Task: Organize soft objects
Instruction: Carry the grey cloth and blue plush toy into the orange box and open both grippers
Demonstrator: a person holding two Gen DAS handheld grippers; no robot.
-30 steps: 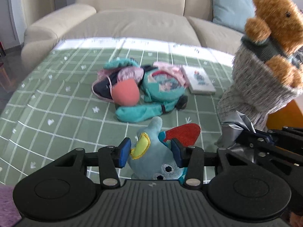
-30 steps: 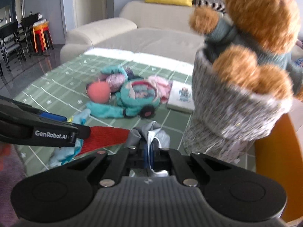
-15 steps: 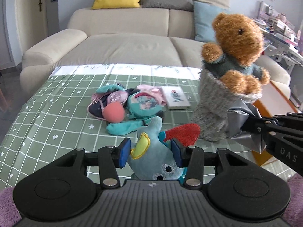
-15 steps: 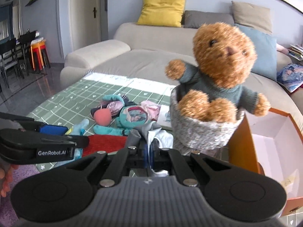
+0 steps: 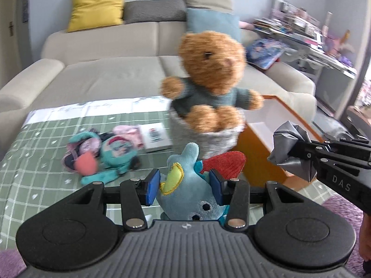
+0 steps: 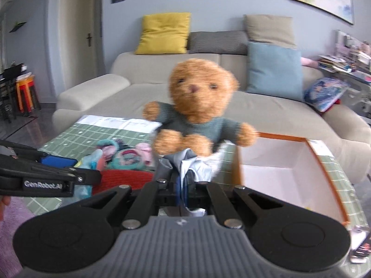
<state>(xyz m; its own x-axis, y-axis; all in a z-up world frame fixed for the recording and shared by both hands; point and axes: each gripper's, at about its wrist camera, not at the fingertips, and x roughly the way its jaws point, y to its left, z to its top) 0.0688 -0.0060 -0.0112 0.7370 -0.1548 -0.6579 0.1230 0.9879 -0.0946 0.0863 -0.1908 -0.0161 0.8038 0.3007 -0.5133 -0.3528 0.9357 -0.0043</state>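
Observation:
My left gripper [image 5: 184, 185] is shut on a blue plush toy [image 5: 187, 185] with a yellow patch and a red fin, held above the table. At the right of that view, my right gripper [image 5: 299, 153] is shut on a crumpled grey cloth [image 5: 289, 143]. In the right wrist view the cloth [image 6: 197, 164] bunches out between the closed jaws of the right gripper [image 6: 185, 183]. A brown teddy bear [image 5: 211, 69] in a green sweater sits in a grey knitted basket [image 5: 208, 141] just ahead. An open orange box [image 6: 278, 176] with a white inside stands to the bear's right.
A heap of teal and pink soft things [image 5: 104, 153] and a white book [image 5: 155, 136] lie on the green checked tablecloth [image 5: 34, 162]. A beige sofa [image 6: 231, 97] with cushions runs behind the table. Purple rug shows below, and cluttered shelves stand at the right.
Both grippers have risen and drawn back, each keeping its hold. The bear now sits lower and nearer the middle of both views, and the orange box has come into sight.

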